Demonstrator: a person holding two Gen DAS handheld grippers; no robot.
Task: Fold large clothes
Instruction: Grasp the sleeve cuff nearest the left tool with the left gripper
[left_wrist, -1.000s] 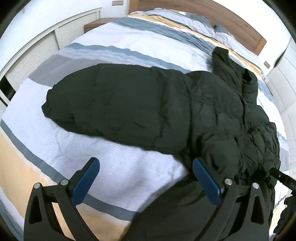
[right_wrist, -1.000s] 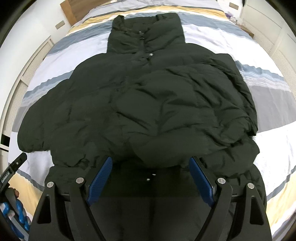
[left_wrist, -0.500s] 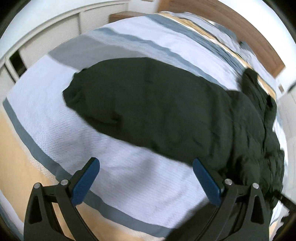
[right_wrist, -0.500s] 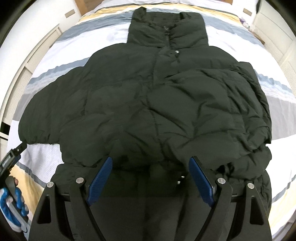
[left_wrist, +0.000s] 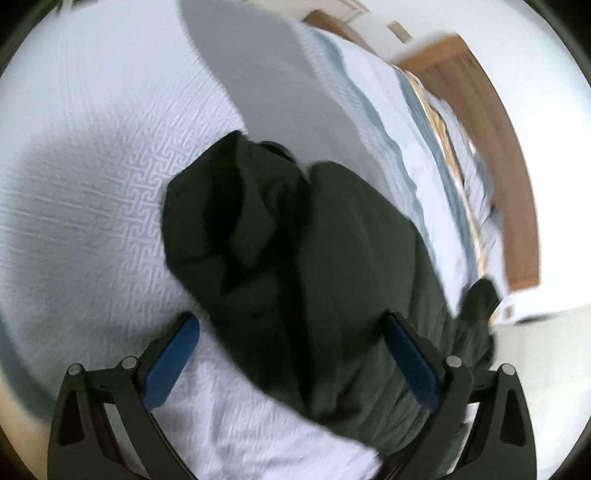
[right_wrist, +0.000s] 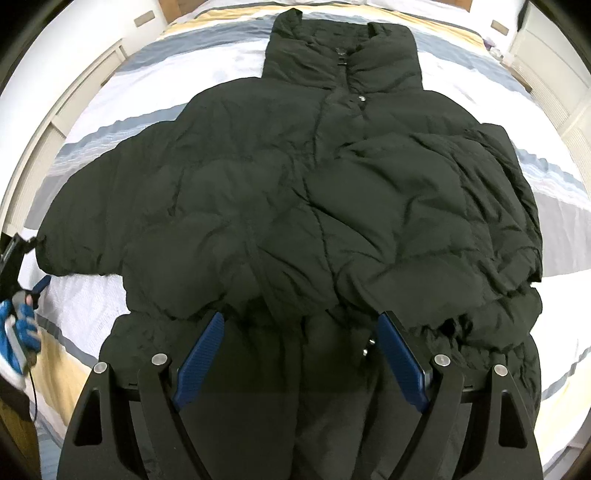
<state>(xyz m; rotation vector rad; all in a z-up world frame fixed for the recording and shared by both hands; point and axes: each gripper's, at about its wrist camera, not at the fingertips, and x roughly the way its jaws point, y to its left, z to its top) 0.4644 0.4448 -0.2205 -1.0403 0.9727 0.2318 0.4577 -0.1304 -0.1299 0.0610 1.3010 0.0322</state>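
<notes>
- The dark green quilted puffer jacket (right_wrist: 295, 206) lies front-up on the bed (right_wrist: 177, 77), which carries a white textured bedspread with grey, blue and yellow stripes. Its collar points toward the wooden headboard (left_wrist: 491, 122).
- One sleeve (left_wrist: 236, 236) extends sideways over the white bedspread; the opposite sleeve is folded across the jacket body.
- Right tongs (right_wrist: 301, 363): released, blue pads set wide apart, positioned above the jacket hem. Neither pad presses the fabric.
- Left tongs (left_wrist: 291, 360): released, blue pads wide apart, positioned over the extended sleeve near its cuff. No fabric is gripped. This view is blurred.
- A hand in a blue-and-white glove (right_wrist: 20, 332) appears at the left edge of the right wrist view.
</notes>
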